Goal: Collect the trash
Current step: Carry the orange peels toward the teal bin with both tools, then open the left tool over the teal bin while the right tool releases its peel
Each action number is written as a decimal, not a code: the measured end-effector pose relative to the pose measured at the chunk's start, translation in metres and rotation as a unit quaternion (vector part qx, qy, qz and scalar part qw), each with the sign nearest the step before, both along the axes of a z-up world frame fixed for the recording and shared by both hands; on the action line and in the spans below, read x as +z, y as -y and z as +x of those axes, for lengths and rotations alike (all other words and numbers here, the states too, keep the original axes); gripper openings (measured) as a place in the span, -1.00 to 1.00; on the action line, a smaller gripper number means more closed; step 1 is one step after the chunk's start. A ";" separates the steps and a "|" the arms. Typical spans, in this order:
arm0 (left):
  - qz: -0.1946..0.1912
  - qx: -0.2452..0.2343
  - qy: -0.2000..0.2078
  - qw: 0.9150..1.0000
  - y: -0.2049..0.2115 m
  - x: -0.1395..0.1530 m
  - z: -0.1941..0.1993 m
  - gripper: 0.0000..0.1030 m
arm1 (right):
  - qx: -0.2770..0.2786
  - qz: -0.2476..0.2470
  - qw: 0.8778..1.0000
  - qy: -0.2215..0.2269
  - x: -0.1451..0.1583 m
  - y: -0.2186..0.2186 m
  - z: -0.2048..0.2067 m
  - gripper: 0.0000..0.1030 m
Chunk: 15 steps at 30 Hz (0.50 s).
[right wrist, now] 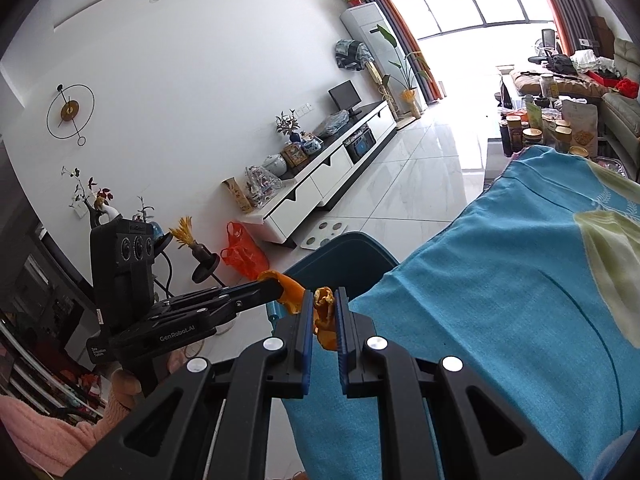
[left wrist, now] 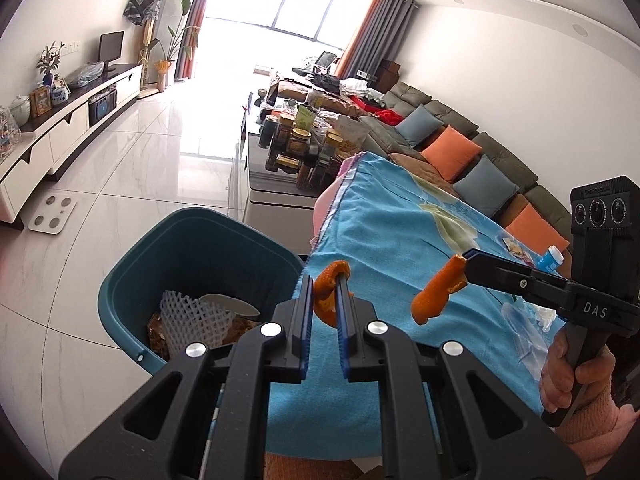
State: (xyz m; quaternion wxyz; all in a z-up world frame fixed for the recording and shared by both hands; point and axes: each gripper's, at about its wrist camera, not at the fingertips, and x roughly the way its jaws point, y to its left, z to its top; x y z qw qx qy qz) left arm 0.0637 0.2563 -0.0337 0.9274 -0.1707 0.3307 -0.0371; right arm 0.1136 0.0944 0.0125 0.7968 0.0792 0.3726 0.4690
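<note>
My left gripper (left wrist: pixel 325 286) is shut on a piece of orange peel (left wrist: pixel 329 280), held at the edge of the blue cloth (left wrist: pixel 400 240), just right of the teal trash bin (left wrist: pixel 192 248). My right gripper (right wrist: pixel 323 300) is shut on another piece of orange peel (right wrist: pixel 325 320). In the left wrist view the right gripper (left wrist: pixel 466 262) holds its peel (left wrist: pixel 438 292) above the cloth. In the right wrist view the left gripper (right wrist: pixel 276 286) holds its peel (right wrist: pixel 290 294) over the bin's rim (right wrist: pixel 340 248). The bin holds white foam netting (left wrist: pixel 192 316) and other trash.
More litter lies on the cloth at the right: a blue-and-white bottle (left wrist: pixel 550 258), a snack wrapper (left wrist: pixel 516 248) and clear plastic (left wrist: pixel 524 320). A coffee table with jars (left wrist: pixel 304 144) stands beyond. A sofa (left wrist: pixel 460 140) runs along the right. A scale (left wrist: pixel 52 214) lies on the floor.
</note>
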 end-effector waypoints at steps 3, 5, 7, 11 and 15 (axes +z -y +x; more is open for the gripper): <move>0.002 0.012 -0.001 1.000 -0.009 -0.001 -0.001 -0.78 | 0.007 0.001 1.000 -0.003 -0.001 -0.009 0.004 -0.82; 0.003 0.019 -0.002 1.000 -0.014 -0.002 -0.001 -0.78 | 0.012 0.002 1.000 -0.005 -0.001 -0.015 0.006 -0.82; 0.005 0.023 -0.004 1.000 -0.017 -0.003 -0.001 -0.78 | 0.016 0.002 1.000 -0.004 -0.001 -0.021 0.007 -0.82; 0.009 0.031 -0.008 0.999 -0.022 -0.006 0.001 -0.78 | 0.027 0.005 1.000 -0.008 -0.002 -0.032 0.011 -0.82; 0.011 0.039 -0.012 0.999 -0.027 -0.008 0.003 -0.78 | 0.036 0.005 0.999 -0.007 -0.001 -0.044 0.013 -0.82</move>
